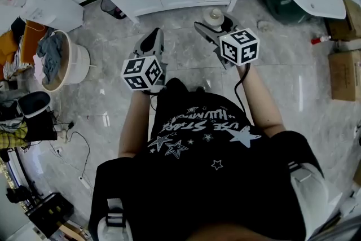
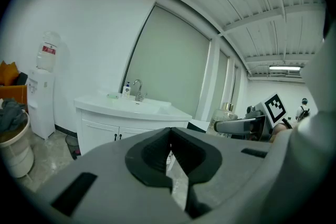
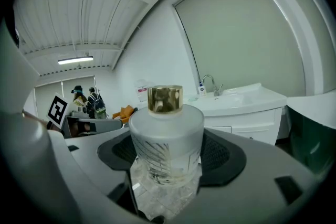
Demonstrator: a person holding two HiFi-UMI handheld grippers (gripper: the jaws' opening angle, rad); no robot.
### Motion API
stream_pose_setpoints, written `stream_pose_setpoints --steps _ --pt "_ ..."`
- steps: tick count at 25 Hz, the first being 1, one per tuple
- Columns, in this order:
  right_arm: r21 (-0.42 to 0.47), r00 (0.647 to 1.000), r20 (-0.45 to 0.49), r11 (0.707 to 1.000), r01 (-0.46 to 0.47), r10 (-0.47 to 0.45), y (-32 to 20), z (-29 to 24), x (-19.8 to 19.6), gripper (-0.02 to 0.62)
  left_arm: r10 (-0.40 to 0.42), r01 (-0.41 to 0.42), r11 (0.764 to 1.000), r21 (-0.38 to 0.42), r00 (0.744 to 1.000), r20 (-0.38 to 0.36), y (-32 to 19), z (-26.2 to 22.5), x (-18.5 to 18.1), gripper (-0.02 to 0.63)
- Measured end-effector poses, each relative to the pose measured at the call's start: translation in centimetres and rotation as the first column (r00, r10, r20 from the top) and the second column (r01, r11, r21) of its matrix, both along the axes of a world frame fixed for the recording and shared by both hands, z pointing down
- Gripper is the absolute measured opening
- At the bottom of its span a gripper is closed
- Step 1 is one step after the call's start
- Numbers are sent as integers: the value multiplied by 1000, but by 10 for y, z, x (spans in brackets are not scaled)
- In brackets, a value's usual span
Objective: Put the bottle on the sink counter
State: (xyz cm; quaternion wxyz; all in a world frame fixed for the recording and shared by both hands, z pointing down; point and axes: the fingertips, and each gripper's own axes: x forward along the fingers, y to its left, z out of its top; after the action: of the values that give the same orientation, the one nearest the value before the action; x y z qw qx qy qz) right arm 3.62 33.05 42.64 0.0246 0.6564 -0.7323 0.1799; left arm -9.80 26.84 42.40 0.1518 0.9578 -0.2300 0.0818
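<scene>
We held the bottle (image 3: 166,134) upright, clamped in the right gripper's (image 3: 168,162) jaws, well short of the sink table (image 3: 247,99) far ahead. The left gripper (image 2: 170,160) hung empty, jaws together. The carry was in hand; next, we judged, came stepping closer and setting it beside the basin.
</scene>
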Motion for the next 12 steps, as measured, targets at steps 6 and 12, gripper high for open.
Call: stream_pose_setpoints --steps 6,12 --pt "-10 1000 30 1000 5 -5 -4 8 0 327 -38 38 999 -4 999 -2 -3 2 -13 9" --pt "-22 1000 23 1000 20 -19 -24 15 5 327 -54 54 999 -4 999 -1 -22 9 -13 9"
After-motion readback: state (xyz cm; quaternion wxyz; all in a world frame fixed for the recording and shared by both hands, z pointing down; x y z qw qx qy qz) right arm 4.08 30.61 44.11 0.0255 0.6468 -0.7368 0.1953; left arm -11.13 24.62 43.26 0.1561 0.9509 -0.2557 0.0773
